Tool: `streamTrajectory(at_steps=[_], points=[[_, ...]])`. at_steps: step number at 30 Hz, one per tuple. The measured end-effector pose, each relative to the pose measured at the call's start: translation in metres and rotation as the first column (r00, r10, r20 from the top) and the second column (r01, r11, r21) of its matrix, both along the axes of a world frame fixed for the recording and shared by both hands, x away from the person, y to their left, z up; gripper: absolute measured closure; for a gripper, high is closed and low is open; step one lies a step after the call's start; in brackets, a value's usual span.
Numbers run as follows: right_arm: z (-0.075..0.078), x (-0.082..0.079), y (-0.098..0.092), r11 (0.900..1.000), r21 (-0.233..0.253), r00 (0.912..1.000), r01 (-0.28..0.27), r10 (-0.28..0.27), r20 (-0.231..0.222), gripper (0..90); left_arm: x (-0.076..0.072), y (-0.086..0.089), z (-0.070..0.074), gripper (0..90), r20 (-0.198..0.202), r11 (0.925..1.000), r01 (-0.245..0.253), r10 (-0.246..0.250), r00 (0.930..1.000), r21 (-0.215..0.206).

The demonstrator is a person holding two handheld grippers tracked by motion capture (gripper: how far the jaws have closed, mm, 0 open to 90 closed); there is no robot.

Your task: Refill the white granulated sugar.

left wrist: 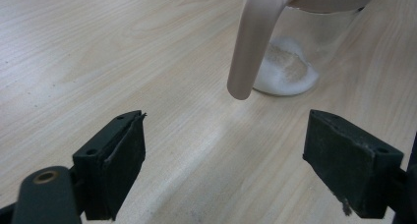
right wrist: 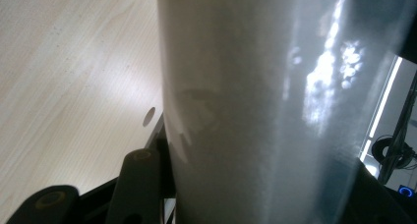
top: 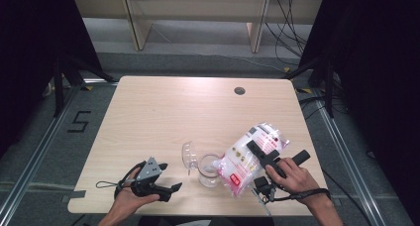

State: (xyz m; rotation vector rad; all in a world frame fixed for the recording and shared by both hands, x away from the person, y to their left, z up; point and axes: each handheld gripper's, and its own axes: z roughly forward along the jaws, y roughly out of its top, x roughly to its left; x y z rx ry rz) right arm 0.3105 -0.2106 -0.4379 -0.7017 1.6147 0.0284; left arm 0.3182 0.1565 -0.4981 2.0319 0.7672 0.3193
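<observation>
Black open jaws of the left gripper (left wrist: pixel 223 160) are kept near the jar (top: pixel 209 170) while the bag (top: pixel 250 159), clamped by the right gripper (top: pixel 261 159), is tipped slowly.

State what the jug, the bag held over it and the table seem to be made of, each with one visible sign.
Jug: likely clear glass or hard plastic; the white grains inside show through its wall. Bag: thin glossy plastic film; it crinkles, glints, and has red print. Table: probably matt wood-look laminate, with a pale, even grain pattern.
</observation>
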Motion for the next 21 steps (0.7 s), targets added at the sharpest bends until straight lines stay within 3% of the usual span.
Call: streamTrajectory(at_steps=[6,8,21], points=[[-0.0001,0.0002,-0.0002,1.0,0.006,1.0,-0.008,0.008,0.006,55.4,0.0001,-0.0007,-0.0012,15.4,0.012,0.9999,-0.004,0.004,0.9999,-0.01],[-0.0002,0.0002,-0.0003,1.0,0.008,1.0,-0.007,0.007,0.004,55.5,-0.0011,-0.0017,-0.0017,15.5,-0.005,0.9996,-0.019,0.019,0.9998,-0.023],[0.0038,0.0001,0.0003,1.0,-0.02,0.9997,-0.017,0.018,0.018,55.7,0.0,-0.001,-0.0014,15.5,0.009,0.9999,-0.004,0.004,0.9999,-0.012]])
